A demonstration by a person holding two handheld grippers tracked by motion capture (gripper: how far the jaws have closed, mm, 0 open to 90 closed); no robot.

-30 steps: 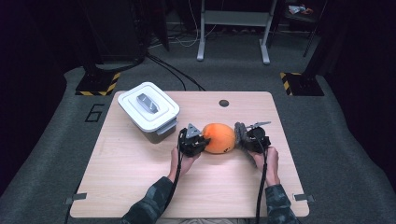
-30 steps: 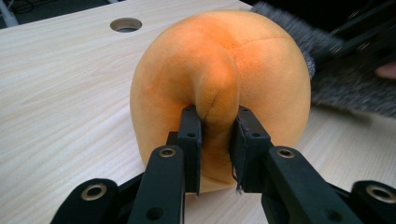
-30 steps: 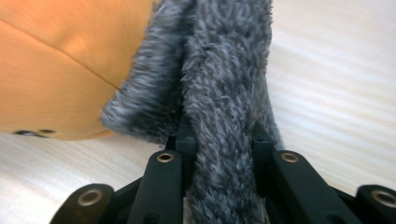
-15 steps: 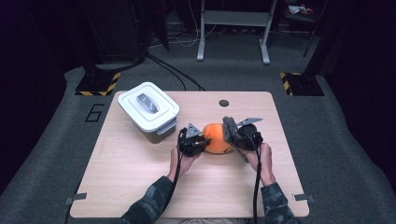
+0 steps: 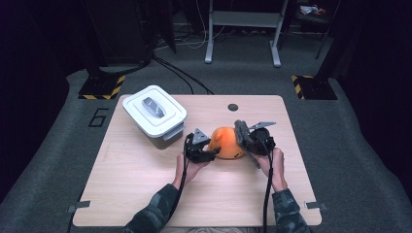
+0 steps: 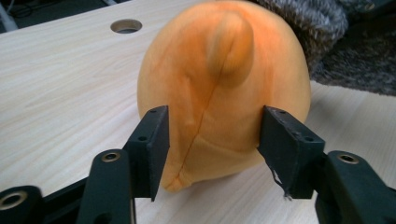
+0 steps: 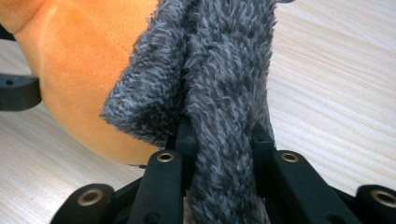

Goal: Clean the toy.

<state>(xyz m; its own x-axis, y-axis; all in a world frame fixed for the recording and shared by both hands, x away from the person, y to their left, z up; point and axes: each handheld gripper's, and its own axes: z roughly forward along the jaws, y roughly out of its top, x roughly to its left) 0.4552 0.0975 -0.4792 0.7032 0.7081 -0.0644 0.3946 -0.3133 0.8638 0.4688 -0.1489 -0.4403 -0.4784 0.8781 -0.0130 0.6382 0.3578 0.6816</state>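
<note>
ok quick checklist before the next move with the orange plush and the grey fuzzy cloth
1. Right gripper clamped on the grey fuzzy cloth: ok, jaws shut on it.
2. Left gripper gripping the orange plush: not ok, its jaws have just been opening; the plush sits between them, pads look barely off it.
3. Plush resting on the table: ok.
4. Cloth lying against the plush: ok.
5. Lidded white container clear of both hands: ok.
6. How the cloth's far end lies: cannot tell.
</note>
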